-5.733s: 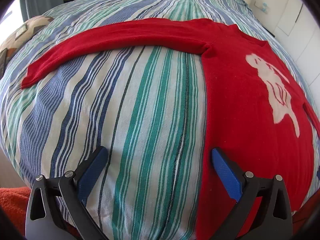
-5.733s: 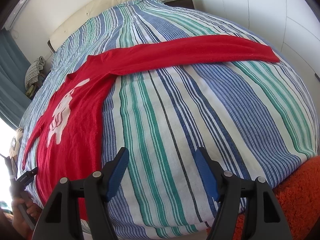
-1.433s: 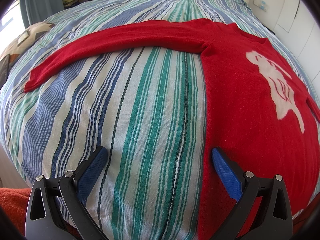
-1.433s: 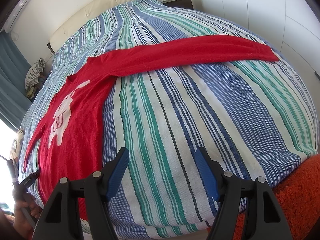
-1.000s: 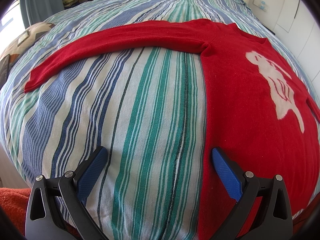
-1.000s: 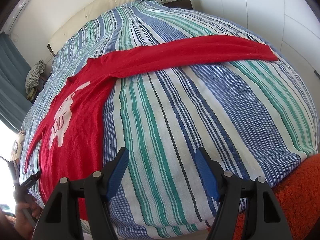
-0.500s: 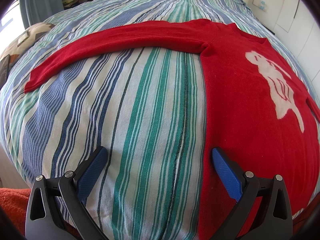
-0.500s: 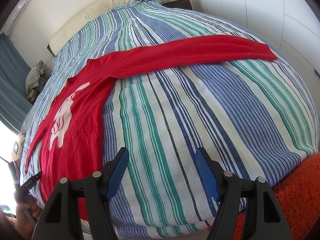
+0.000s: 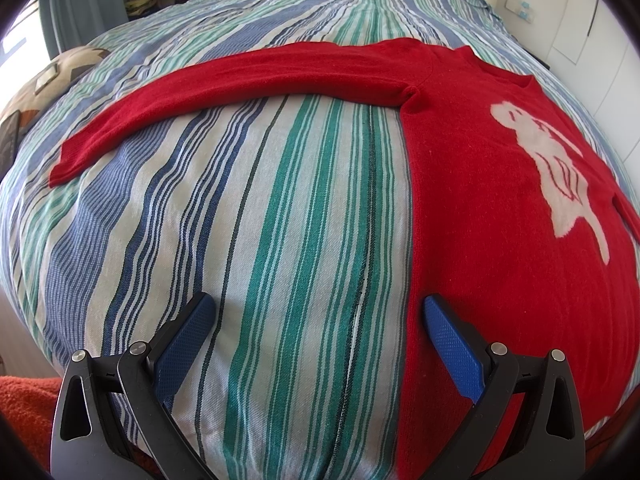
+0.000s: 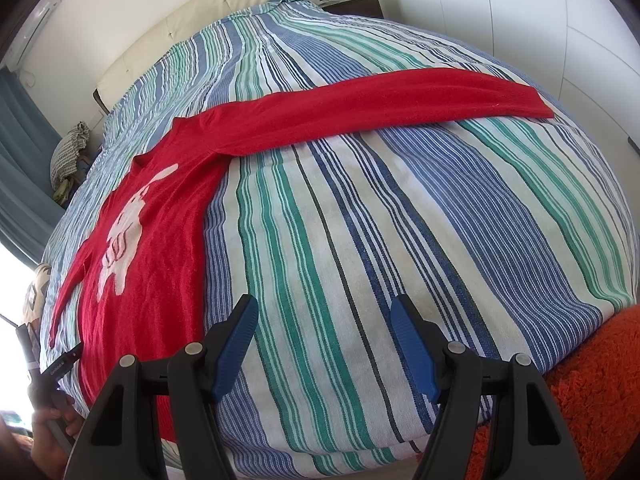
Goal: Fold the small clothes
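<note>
A red long-sleeved sweater [image 9: 500,216] with a white animal figure lies flat and face up on the striped bed cover [image 9: 280,220], both sleeves spread straight out. In the left wrist view one sleeve [image 9: 240,84] runs to the left. In the right wrist view the sweater [image 10: 160,232] is at the left and its other sleeve [image 10: 400,100] runs to the right. My left gripper [image 9: 320,312] is open and empty at the bed's near edge, its right finger over the sweater's side edge. My right gripper [image 10: 324,312] is open and empty over bare cover.
An orange rug [image 10: 592,392] lies on the floor by the bed's near edge. A cream headboard [image 10: 192,16] and white cupboard doors [image 10: 520,12] stand at the far end. A pile of cloth [image 10: 70,148] sits beside the bed.
Nothing has visibly changed beyond a slight shift of both cameras; both grippers stay open over the bed's near edge.
</note>
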The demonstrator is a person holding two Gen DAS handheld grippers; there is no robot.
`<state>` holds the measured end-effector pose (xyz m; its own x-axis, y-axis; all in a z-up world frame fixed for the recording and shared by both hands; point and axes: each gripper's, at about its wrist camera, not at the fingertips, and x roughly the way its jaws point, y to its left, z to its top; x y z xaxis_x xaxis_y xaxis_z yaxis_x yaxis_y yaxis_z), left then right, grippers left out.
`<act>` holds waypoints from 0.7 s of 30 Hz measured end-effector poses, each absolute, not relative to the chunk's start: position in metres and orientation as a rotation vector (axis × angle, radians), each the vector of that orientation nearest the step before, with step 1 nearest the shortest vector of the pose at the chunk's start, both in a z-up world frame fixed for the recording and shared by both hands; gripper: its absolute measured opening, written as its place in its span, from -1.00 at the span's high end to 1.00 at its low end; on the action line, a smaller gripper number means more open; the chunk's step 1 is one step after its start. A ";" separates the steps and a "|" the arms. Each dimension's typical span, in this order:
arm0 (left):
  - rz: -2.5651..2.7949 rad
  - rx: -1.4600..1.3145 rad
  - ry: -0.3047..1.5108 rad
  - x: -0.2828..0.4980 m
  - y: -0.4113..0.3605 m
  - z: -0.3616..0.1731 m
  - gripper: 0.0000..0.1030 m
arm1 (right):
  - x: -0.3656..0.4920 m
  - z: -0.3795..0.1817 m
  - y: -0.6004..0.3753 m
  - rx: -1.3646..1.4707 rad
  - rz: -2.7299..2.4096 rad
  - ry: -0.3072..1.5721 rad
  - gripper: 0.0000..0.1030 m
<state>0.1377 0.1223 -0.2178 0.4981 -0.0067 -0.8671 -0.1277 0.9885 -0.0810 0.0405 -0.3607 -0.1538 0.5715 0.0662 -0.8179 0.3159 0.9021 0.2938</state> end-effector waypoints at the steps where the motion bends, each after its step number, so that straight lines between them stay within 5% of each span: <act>1: 0.074 -0.141 1.048 0.138 0.123 -0.218 -0.99 | 0.041 -0.154 -0.361 0.439 -0.152 0.959 -0.33; 21: 0.070 -0.145 1.047 0.137 0.123 -0.215 -0.99 | 0.038 -0.157 -0.362 0.461 -0.156 0.950 -0.33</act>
